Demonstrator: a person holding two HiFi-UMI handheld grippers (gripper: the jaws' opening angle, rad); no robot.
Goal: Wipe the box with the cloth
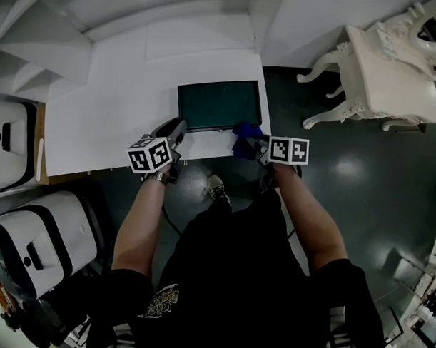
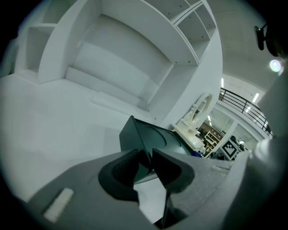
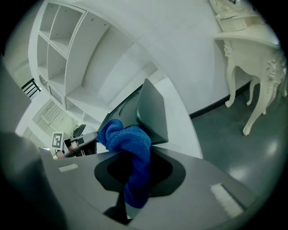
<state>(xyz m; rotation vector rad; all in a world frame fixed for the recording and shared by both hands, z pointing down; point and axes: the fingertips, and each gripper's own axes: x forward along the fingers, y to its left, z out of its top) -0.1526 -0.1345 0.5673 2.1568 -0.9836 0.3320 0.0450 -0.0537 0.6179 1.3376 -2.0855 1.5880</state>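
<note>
A dark green open box point(image 1: 219, 104) lies on the white table point(image 1: 106, 109), close to its front edge. My left gripper point(image 1: 178, 125) is at the box's front left corner, jaws shut on the thin wall of the box point(image 2: 153, 139). My right gripper point(image 1: 253, 144) is at the front right corner and is shut on a blue cloth point(image 1: 246, 133). In the right gripper view the cloth point(image 3: 128, 139) bunches out from between the jaws and rests against the side of the box point(image 3: 150, 110). The other gripper's marker cube point(image 3: 57, 140) shows beyond it.
A cream ornate side table point(image 1: 382, 68) stands on the dark floor to the right. Two white cases point(image 1: 8, 144) point(image 1: 41, 242) sit at the left. White shelving point(image 2: 117, 58) rises behind the table. The person's shoe point(image 1: 216, 187) is under the table's front edge.
</note>
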